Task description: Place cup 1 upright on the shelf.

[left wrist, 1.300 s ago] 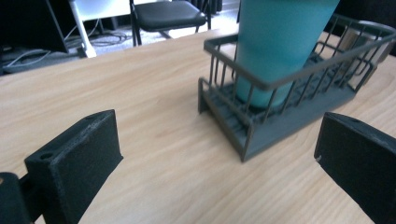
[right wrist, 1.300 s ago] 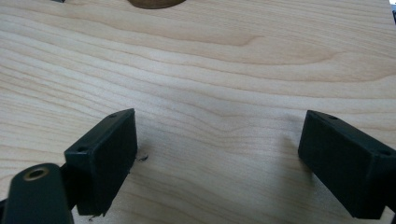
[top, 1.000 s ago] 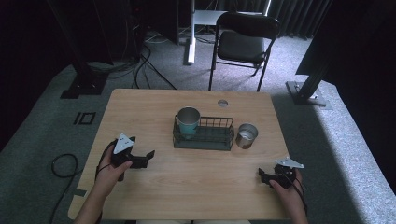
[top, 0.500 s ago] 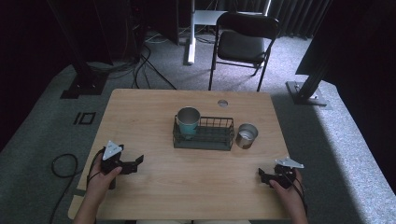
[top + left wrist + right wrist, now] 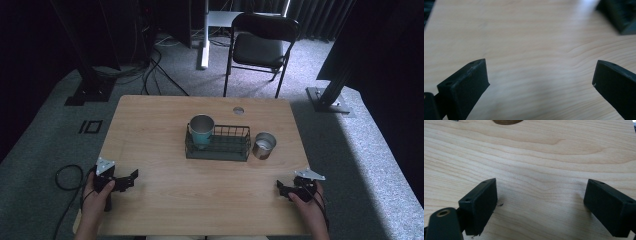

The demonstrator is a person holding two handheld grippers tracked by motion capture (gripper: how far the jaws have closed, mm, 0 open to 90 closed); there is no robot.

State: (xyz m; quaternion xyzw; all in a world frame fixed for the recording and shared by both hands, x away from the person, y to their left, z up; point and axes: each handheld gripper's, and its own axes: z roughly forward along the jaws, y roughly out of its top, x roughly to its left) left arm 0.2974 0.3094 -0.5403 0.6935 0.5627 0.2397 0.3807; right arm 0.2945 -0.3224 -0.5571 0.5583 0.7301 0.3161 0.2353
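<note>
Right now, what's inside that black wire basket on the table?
A teal cup stands upright in the left end of the wire basket. The rest looks empty. The cup's inside is too dark to see.

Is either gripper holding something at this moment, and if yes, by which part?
Nothing is held. The left gripper and the right gripper both stand open, with only the bare table between their jaws.

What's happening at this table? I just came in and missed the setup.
A person sits at the wooden table with a gripper in each hand. The left gripper and right gripper rest near the table's front edge, jaws open, holding nothing. A teal cup stands in the wire basket mid-table, and a metal cup stands beside the basket. Nothing is being handled.
</note>
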